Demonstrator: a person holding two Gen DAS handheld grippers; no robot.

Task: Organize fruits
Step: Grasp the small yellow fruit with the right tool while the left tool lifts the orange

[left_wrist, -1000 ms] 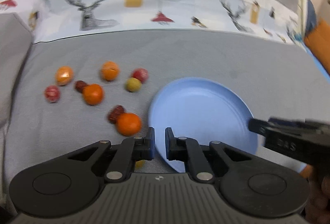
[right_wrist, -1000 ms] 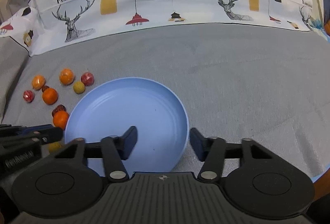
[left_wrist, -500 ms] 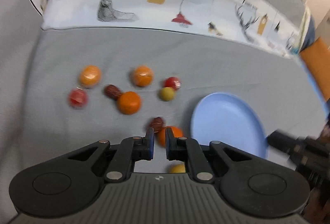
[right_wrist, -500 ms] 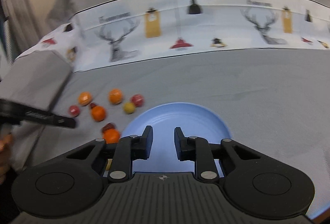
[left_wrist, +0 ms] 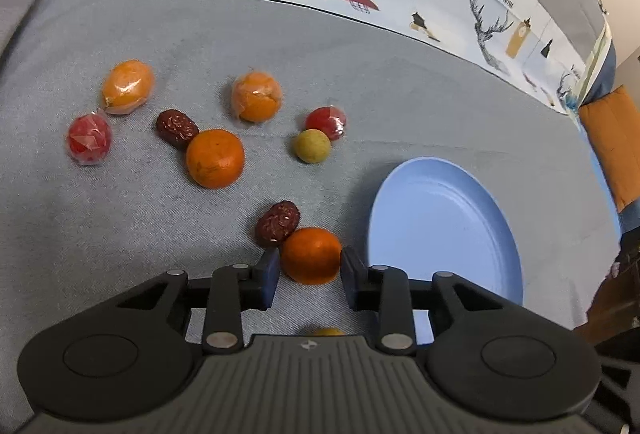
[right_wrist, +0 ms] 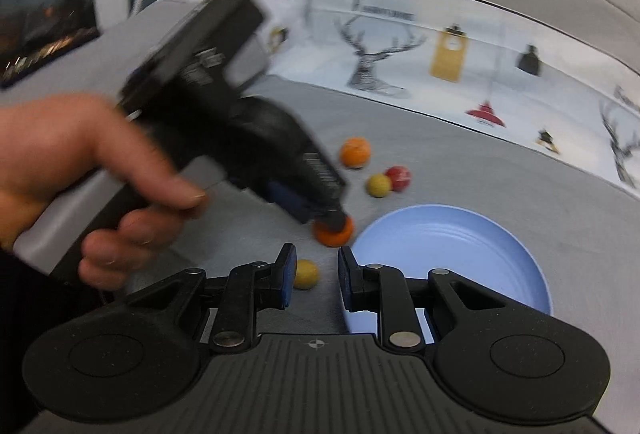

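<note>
1 orange (left_wrist: 311, 255) sits between the opening left gripper (left_wrist: 306, 272) jaws, ungripped; closing off-centre could roll it into the date (left_wrist: 278, 223).

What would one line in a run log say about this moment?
left gripper: jaws opening around bare round orange mandarin | right gripper: shut, empty | round pale-blue plastic plate: empty | other fruits on grey cloth
</note>
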